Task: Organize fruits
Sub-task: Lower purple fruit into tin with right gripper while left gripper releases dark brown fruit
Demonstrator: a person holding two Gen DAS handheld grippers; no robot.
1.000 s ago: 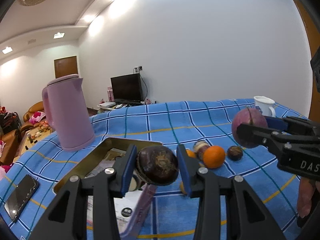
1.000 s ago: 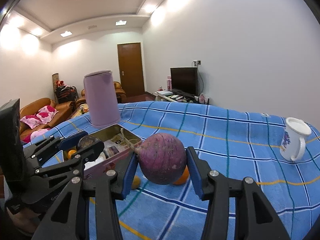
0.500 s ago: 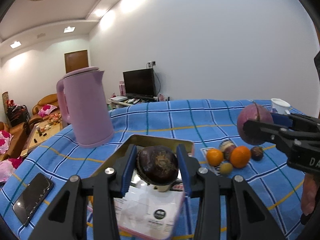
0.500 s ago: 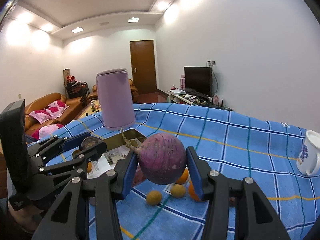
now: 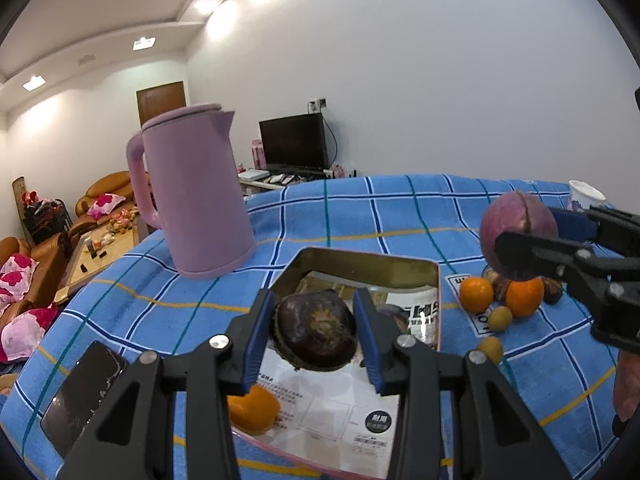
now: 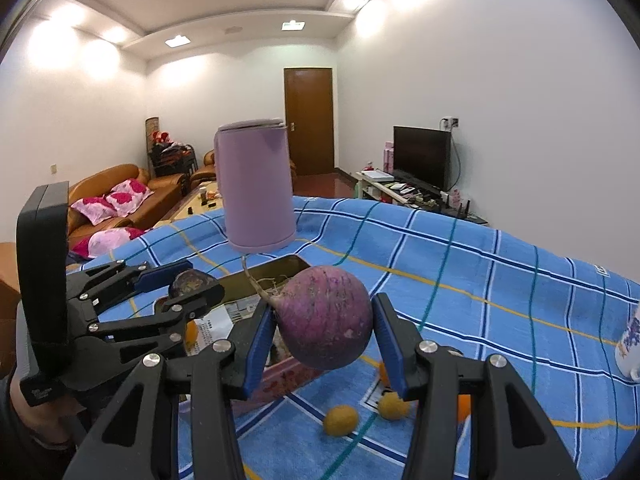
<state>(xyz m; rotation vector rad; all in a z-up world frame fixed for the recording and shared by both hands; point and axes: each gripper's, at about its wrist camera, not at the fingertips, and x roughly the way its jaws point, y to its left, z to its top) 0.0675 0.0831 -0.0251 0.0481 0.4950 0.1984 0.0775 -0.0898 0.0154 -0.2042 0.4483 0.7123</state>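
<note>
— What's in the tongs?
— My left tongs clamp a hard-shelled mangosteen over the tin; my right tongs grip a heavy, firm purple radish by its middle, above the worktop.

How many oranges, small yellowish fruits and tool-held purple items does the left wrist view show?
Oranges: 3
Small yellowish fruits: 2
Held purple items: 2
Total: 7

Open tin clear above; pink kettle behind-left; loose fruit cluster on its right
</note>
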